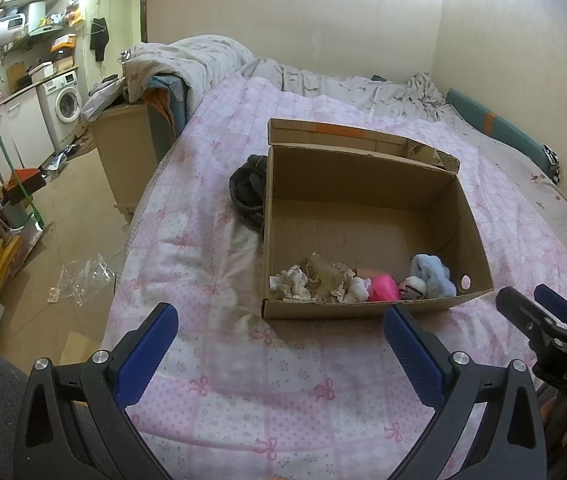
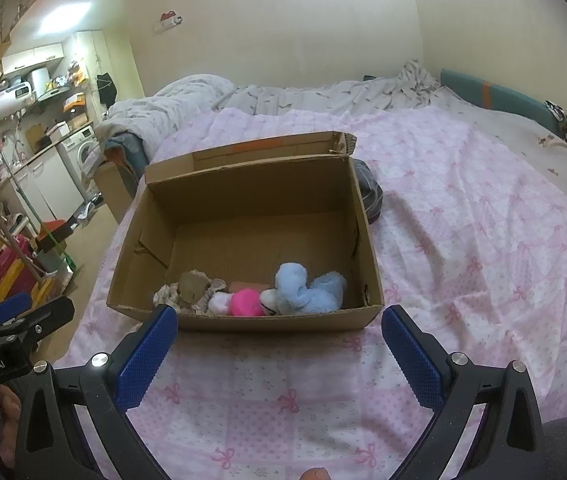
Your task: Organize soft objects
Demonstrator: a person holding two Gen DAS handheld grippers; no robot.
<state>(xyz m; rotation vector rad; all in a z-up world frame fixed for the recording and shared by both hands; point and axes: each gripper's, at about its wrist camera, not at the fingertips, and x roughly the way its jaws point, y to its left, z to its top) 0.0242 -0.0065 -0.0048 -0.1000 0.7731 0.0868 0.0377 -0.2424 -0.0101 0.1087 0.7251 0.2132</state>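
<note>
An open cardboard box (image 1: 367, 176) (image 2: 243, 184) sits on the pink bedspread. Along its near wall lie a crumpled beige cloth (image 1: 315, 280) (image 2: 191, 288), a pink soft item (image 1: 381, 286) (image 2: 245, 302), a small white ball (image 1: 415, 287) and a light blue plush (image 1: 435, 274) (image 2: 307, 288). A dark bundled garment (image 1: 247, 190) (image 2: 369, 196) lies on the bed against the box's outer side. My left gripper (image 1: 279, 344) is open and empty, in front of the box. My right gripper (image 2: 279, 344) is open and empty, also in front of the box; it shows at the right edge of the left wrist view (image 1: 539, 308).
The bed (image 1: 211, 264) (image 2: 483, 248) carries a grey rumpled duvet (image 1: 203, 60) (image 2: 171, 100) at its far end. A wooden nightstand (image 1: 123, 152) stands left of the bed. Clear plastic packaging (image 1: 83, 280) lies on the floor. A kitchen counter and washing machine (image 1: 63, 104) are far left.
</note>
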